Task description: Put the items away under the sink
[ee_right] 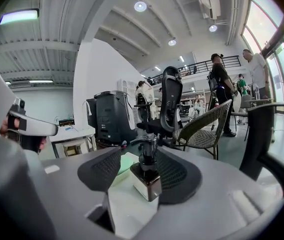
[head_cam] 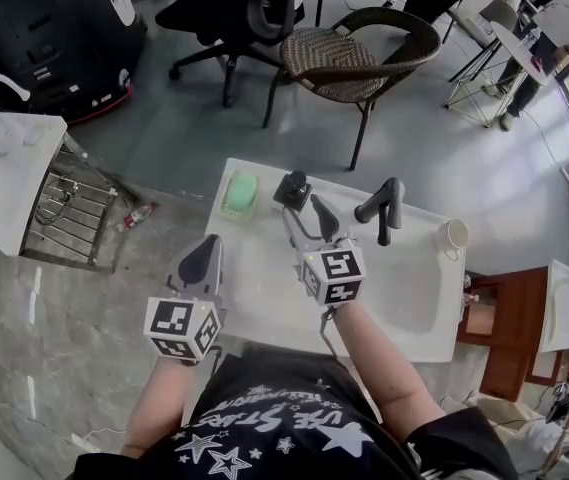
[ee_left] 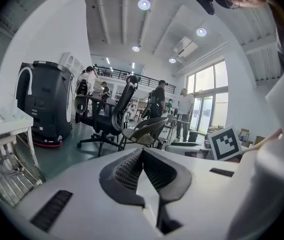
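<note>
Right gripper [head_cam: 307, 218] jaws wide, straddling the pump bottle [head_cam: 292, 189] at the far edge of the sink top [head_cam: 264, 298] — contact unclear, bottle label unreadable. Left gripper [head_cam: 202, 260] pinched closed, empty, at the top's left edge. Shirt [head_cam: 264, 433] print partly cut off — illegible.

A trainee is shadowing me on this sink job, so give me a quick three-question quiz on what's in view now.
1. True or false: the left tool is holding the cup.
2. Which thing shows between the open jaws of the right tool? A) pump bottle B) faucet C) cup
3. Fill in: in the head view, the green soap lies to the ____ of the pump bottle.
Key: 1 false (shut, empty); 2 A; 3 left.
</note>
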Demonstrator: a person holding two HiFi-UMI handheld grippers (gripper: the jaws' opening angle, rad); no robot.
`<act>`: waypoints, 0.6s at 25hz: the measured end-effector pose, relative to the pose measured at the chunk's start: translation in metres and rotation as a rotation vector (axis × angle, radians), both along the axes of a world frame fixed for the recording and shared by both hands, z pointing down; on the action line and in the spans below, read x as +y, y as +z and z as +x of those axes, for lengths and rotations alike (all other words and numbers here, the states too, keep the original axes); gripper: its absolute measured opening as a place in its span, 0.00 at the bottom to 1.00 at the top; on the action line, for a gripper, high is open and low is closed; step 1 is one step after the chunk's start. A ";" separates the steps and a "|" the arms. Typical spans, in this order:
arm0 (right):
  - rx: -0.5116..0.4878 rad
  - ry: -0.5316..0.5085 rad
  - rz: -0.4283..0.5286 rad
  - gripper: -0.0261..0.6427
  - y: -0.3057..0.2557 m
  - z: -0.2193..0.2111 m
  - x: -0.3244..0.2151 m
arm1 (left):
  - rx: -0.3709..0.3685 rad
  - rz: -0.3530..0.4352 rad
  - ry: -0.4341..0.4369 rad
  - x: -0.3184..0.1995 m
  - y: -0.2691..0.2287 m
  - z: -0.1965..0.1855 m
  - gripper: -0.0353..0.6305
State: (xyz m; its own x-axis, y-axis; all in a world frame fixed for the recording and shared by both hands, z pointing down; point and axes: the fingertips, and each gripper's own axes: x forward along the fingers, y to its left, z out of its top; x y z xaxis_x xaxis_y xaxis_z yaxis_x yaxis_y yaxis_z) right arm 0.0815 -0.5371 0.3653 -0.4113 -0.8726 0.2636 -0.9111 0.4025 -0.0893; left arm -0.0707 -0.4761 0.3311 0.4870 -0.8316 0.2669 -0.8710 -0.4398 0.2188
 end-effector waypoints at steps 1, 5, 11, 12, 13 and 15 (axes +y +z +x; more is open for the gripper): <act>0.011 -0.002 -0.002 0.36 0.003 0.001 -0.005 | -0.002 -0.004 -0.001 -0.003 0.001 0.001 0.07; 0.062 -0.017 -0.010 0.36 0.016 0.001 -0.019 | -0.012 -0.020 -0.002 -0.013 0.007 0.004 0.07; 0.106 -0.043 0.029 0.30 0.022 0.000 -0.035 | -0.029 -0.036 -0.003 -0.019 0.015 0.008 0.07; 0.105 -0.047 0.033 0.29 0.022 -0.001 -0.037 | -0.032 -0.038 -0.005 -0.019 0.015 0.008 0.07; 0.099 -0.052 0.038 0.28 0.022 -0.001 -0.039 | -0.034 -0.040 -0.007 -0.020 0.016 0.008 0.07; 0.082 -0.069 0.045 0.28 0.023 -0.003 -0.042 | -0.040 -0.045 -0.010 -0.020 0.018 0.008 0.07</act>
